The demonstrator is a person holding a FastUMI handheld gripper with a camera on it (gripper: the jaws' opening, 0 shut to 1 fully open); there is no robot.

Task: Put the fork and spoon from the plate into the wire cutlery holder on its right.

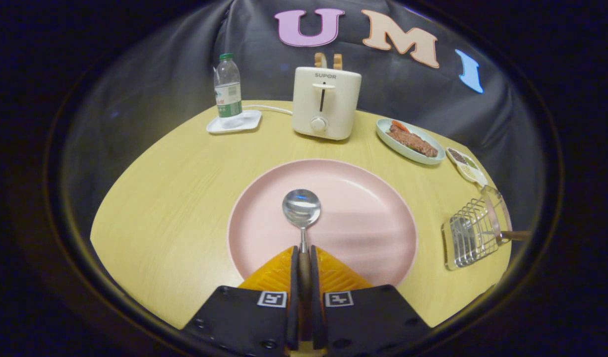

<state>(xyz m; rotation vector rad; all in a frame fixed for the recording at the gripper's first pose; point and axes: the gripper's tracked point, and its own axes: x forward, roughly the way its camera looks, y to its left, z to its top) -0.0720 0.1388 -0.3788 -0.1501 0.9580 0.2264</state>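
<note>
the spoon (302, 218) is pinched at its dark handle by the tongs (304, 260), whose fingers are pressed in on both sides. its bowl is seen over the pink plate (373, 238) on the tabletop (175, 198). the wire cutlery holder (475, 230) (a handle pokes from it) lies right of the plate. beyond are a toaster (326, 101), a bottle (228, 89) and a food dish (409, 141).

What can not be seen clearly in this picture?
- Spoon handle: hidden between the fingers of the gripper, which are shut on it.
- Holder: a handle sticks out; whether it is the fork's cannot be told, the wires hide its head.
- Small dish beyond the holder: contents too small.
</note>
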